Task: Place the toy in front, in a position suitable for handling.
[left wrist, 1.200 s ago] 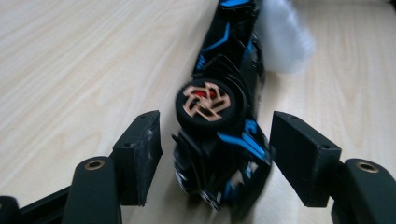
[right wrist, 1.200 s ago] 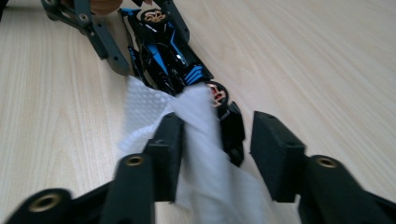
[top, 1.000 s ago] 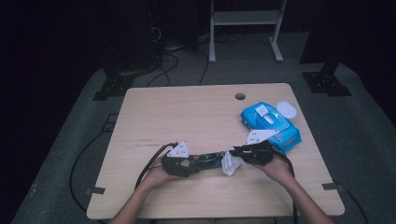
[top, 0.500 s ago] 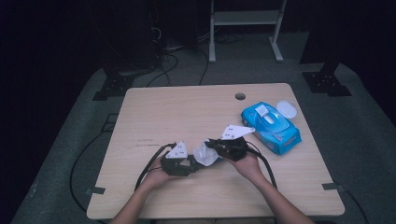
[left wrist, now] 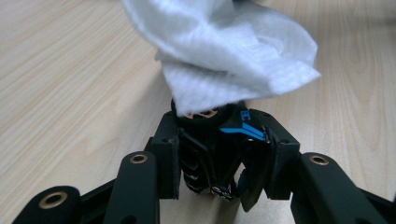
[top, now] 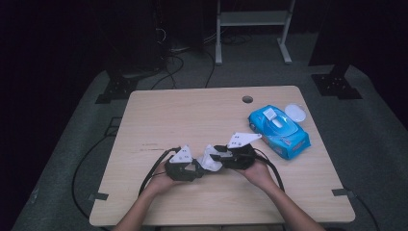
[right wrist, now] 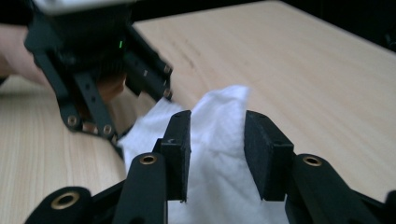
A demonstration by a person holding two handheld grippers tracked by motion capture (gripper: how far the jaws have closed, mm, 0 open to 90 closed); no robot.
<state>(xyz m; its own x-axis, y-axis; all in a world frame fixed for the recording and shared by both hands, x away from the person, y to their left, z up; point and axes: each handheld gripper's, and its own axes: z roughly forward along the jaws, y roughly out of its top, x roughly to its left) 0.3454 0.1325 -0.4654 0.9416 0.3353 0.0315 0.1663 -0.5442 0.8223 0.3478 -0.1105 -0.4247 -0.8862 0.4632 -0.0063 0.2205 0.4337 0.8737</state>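
Observation:
A crumpled white wipe [top: 210, 159] lies between the two grippers near the table's front edge. My left gripper [left wrist: 224, 140] is shut on a small black object [left wrist: 217, 156] with a blue mark, and the wipe [left wrist: 224, 51] drapes over that object's far end. My right gripper [right wrist: 217, 149] faces the left gripper [right wrist: 93, 60] at close range. Its jaws have just been opening and stand apart, with the wipe [right wrist: 219, 135] loose between the pads. In the high view the left gripper [top: 195, 169] and the right gripper [top: 219, 158] point at each other.
A blue pack of wet wipes [top: 278, 129] lies at the right of the wooden table [top: 192, 115], with a round white lid [top: 295, 113] behind it. A cable hole [top: 247, 99] sits near the far edge. Cables trail from both grippers toward the front.
The right gripper has moved left with the wipe, up to the left gripper, and its jaws have come apart. The left gripper has stayed in place.

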